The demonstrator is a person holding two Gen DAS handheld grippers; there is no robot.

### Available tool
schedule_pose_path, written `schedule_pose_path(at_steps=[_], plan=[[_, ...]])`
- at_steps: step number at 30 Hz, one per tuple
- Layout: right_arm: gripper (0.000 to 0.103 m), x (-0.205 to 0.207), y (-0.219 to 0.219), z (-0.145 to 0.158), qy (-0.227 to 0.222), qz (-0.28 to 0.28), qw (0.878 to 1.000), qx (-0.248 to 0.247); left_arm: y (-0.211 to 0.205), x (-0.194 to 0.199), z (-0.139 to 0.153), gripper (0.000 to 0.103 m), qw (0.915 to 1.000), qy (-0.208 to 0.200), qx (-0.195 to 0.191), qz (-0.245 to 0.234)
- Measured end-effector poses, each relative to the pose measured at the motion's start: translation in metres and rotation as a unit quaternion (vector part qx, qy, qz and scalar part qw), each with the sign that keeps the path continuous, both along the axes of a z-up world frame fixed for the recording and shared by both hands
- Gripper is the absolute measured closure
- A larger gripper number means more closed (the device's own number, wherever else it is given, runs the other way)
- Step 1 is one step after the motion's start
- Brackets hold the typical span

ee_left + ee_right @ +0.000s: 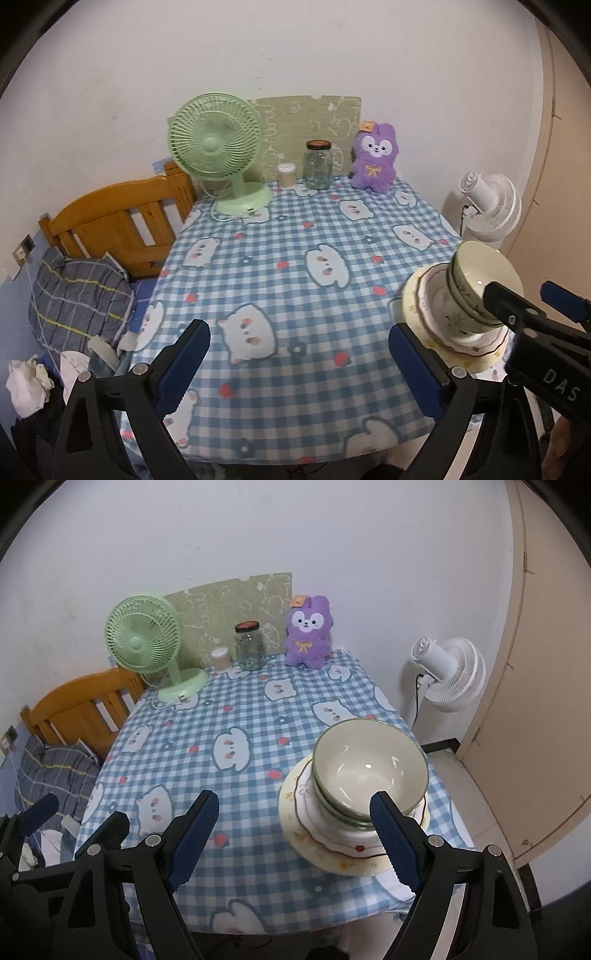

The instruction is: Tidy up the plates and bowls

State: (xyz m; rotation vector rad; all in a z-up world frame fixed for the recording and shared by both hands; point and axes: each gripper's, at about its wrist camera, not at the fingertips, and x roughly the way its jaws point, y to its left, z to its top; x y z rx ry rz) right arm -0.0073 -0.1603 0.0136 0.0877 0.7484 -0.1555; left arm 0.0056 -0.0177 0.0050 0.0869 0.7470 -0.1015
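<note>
Left gripper (pixel 299 354) is spread wide, nothing between its blue pads, just checked cloth (pixel 280 236) underneath. Right gripper (pixel 295 834) also gapes, empty too, its right finger (pixel 395 842) crossing in front of the stack without touching it as far as the view shows. Out from there: the bowls (pixel 369 768) sit nested, at 1 o'clock from the right gripper, on a pile of plates (pixel 325 834) near the table's right edge. From the left wrist camera the same stack shows at 3 o'clock, bowls (pixel 469 291) on plates (pixel 421 302), with the right gripper (pixel 524 306) partly covering it. Further back, at 11 o'clock, a green fan (pixel 144 642); at 12, a jar (pixel 250 646) and a purple plush (pixel 309 631) by the wall. White fan (pixel 450 672) stands off the table at 2 o'clock.
</note>
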Motion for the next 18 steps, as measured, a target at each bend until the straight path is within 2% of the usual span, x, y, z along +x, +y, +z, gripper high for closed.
schedule_pose_path(at_steps=[6,11,18], plan=[[0.017,-0.013,0.010,-0.007,-0.020,0.026,0.999,-0.036,0.006,-0.013,-0.012,0.003,0.9997,-0.016,0.009,0.012],[0.017,-0.027,0.007,-0.016,-0.019,0.033,0.999,-0.022,0.007,-0.032,-0.022,0.003,0.9992,-0.019,-0.002,0.034],[0.016,-0.046,0.004,-0.018,-0.028,0.045,0.998,-0.026,0.004,-0.054,-0.025,0.003,0.9985,-0.031,-0.001,0.044]])
